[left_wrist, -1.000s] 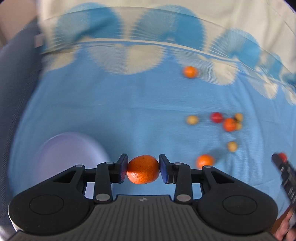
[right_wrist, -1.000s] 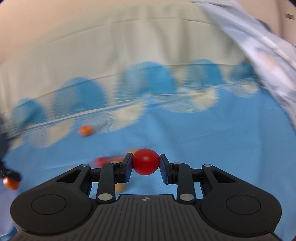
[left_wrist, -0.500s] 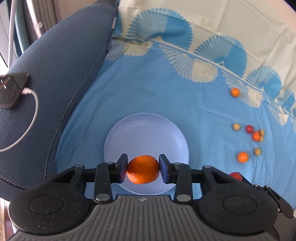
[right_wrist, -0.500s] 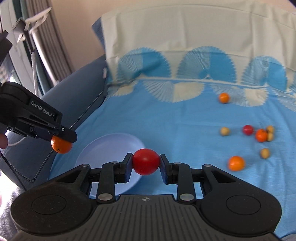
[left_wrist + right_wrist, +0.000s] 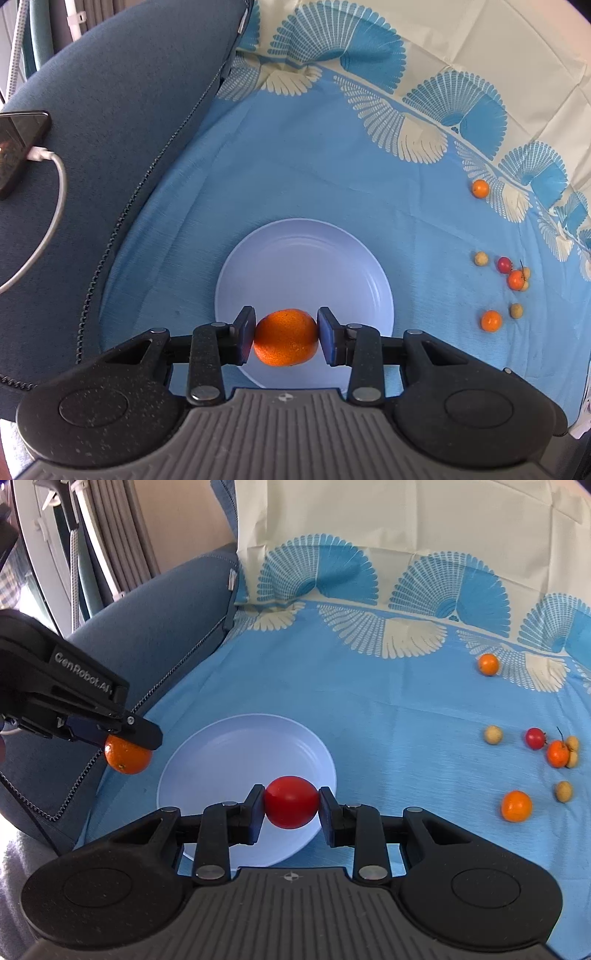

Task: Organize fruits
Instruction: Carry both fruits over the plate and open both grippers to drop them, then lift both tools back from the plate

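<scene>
Jaws of the left gripper (image 5: 286, 336) clench a round orange mandarin (image 5: 286, 338) at lower centre of its view, over the near rim of the pale lavender round plate (image 5: 303, 258). Right gripper (image 5: 291, 802) jaws grasp a smooth red tomato (image 5: 291, 802) above that plate's right edge; loose small fruits (image 5: 516, 805) lie on the blue patterned cloth (image 5: 388, 716) at right.

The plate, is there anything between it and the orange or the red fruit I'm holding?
Nothing visible. The plate is bare. The left tongs hold the orange at its near edge, the right tongs hold the red fruit in front of it, and the loose fruits lie off to the right.
</scene>
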### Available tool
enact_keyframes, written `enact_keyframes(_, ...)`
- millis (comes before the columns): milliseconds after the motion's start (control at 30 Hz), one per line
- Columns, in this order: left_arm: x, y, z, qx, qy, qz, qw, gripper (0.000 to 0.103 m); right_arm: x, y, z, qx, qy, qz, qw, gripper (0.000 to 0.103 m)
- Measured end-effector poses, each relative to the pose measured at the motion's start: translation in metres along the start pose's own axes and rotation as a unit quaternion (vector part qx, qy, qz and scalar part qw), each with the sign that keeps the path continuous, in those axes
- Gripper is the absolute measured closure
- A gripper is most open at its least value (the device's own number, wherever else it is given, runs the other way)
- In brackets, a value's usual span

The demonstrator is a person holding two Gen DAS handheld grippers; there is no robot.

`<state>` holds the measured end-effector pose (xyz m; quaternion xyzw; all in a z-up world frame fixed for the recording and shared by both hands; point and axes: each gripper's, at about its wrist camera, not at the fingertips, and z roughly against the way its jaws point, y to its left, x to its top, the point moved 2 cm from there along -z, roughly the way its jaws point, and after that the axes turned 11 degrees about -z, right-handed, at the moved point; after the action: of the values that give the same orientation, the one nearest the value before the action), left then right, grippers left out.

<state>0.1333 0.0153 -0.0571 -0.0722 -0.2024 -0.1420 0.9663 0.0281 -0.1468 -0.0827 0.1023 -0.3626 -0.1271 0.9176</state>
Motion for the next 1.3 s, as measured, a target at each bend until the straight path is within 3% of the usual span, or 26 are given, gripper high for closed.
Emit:
enact_keyframes(700, 0.012, 0.002, -0.069, -0.003, 0.036, -0.002, 0.9993, 0.062, -0.008, 0.003, -0.056, -0.008, 0.041, 0.029, 0.999, 0.071)
enact_keyframes(733, 0.013, 0.002, -0.069, -0.004, 0.030, 0.000, 0.9995, 0.059, -0.008, 0.003, -0.057, -0.007, 0.040, 0.030, 0.999, 0.070)
enact_keyframes(767, 0.014, 0.003, -0.067, -0.005, 0.025, 0.001, 0.9997, 0.041, -0.008, 0.003, -0.058, -0.006, 0.037, 0.030, 0.999, 0.070)
enact_keyframes(800, 0.015, 0.004, -0.064, -0.005, 0.018, 0.004, 0.9998, 0.016, -0.007, 0.003, -0.058, -0.006, 0.035, 0.030, 0.999, 0.068)
enact_keyframes(867, 0.016, 0.008, -0.053, -0.003, -0.006, 0.014, 0.9999, 0.001, -0.005, 0.004, -0.056, -0.003, 0.030, 0.029, 0.999, 0.051)
enact_keyframes(933, 0.015, 0.008, -0.039, -0.005, -0.022, 0.009, 0.9997, 0.001, -0.003, 0.006, -0.049, -0.007, 0.019, 0.031, 0.999, 0.029)
enact_keyframes(1033, 0.008, 0.008, -0.017, 0.009, -0.030, -0.007, 0.9995, 0.001, -0.002, 0.008, -0.033, -0.009, 0.015, 0.030, 0.999, 0.017)
enact_keyframes(1300, -0.060, 0.008, 0.043, 0.107, -0.042, -0.043, 0.9924, 0.000, -0.024, 0.002, 0.035, -0.025, 0.028, -0.031, 0.999, 0.007)
